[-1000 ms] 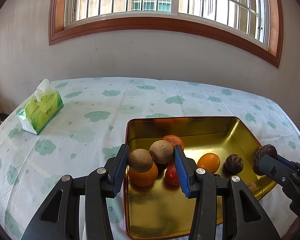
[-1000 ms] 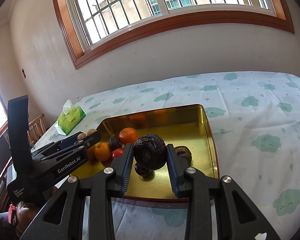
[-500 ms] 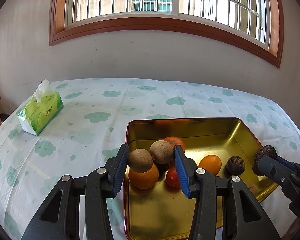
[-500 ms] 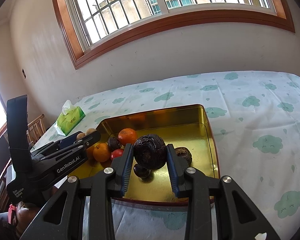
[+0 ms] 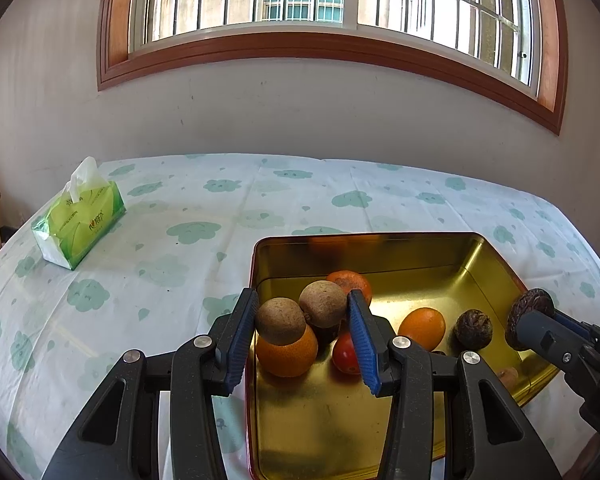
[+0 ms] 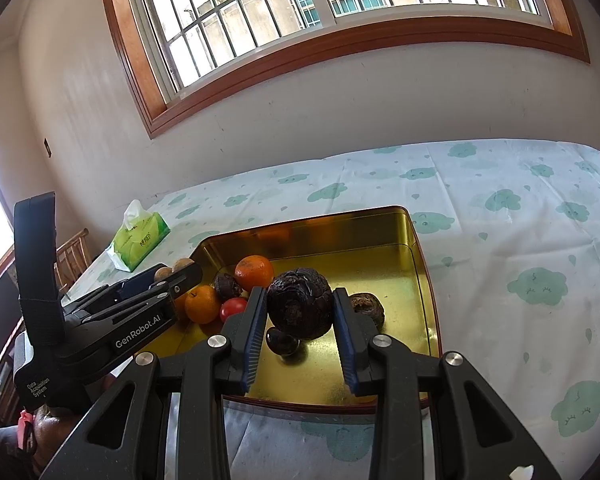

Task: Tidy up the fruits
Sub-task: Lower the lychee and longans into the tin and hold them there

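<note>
Two pairs of jaws, each loaded, over one gold tin tray (image 5: 420,252) on the tabletop (image 5: 180,208).

1. Tin tray: rigid, shallow, lying ahead of and under both pairs of jaws; holds the loose fruit.
2. Dark wrinkled fruit (image 6: 300,304): clamped between the jaws of the right gripper (image 6: 300,320), pads on its two sides at the widest part. Likely light, with a dried, brittle skin; the rough surface should grip well, and a gentle squeeze seems wise.
3. Oranges: one (image 5: 286,352) directly below the left jaws, another (image 5: 422,328) to their right. Judged firm, fairly heavy, smooth; best taken across the middle.
4. Two brown round fruits (image 5: 280,320) (image 5: 324,304): pinched side by side between the jaws of the left gripper (image 5: 302,332). Hard, dry, light by the look; two together may slip against each other.
5. Small red fruit (image 5: 346,354): just inside the left gripper's right jaw, lying in the tray. Probably soft, glossy, easily bruised.
</note>
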Motion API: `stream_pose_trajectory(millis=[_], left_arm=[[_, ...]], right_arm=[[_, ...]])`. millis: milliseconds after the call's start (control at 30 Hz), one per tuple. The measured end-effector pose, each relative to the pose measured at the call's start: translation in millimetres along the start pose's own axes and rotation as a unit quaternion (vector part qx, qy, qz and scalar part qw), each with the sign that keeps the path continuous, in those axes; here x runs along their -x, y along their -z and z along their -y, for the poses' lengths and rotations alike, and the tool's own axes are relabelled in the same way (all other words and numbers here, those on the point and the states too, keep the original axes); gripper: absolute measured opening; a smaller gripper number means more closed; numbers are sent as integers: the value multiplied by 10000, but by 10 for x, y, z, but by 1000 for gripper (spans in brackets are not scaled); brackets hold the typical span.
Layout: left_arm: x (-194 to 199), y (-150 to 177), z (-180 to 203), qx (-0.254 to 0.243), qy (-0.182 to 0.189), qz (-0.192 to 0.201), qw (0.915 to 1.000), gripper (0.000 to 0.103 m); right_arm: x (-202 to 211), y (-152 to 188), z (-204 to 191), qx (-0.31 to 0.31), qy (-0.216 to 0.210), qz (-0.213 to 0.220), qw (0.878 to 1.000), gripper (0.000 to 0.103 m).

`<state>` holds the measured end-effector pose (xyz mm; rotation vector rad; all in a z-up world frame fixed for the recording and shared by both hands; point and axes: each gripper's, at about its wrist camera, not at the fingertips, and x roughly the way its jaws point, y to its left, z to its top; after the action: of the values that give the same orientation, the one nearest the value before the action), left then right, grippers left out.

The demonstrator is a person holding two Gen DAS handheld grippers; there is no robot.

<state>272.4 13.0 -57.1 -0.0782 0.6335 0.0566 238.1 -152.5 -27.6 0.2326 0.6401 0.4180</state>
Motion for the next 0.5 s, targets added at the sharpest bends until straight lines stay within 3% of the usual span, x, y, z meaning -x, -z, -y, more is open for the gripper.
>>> stream_pose_trajectory(millis=[500], left_arm=[[-12,4,1,-2,-10,-1,10000,46]], right_arm=[[-48,24,7,-23,-12,-21,10000,31]])
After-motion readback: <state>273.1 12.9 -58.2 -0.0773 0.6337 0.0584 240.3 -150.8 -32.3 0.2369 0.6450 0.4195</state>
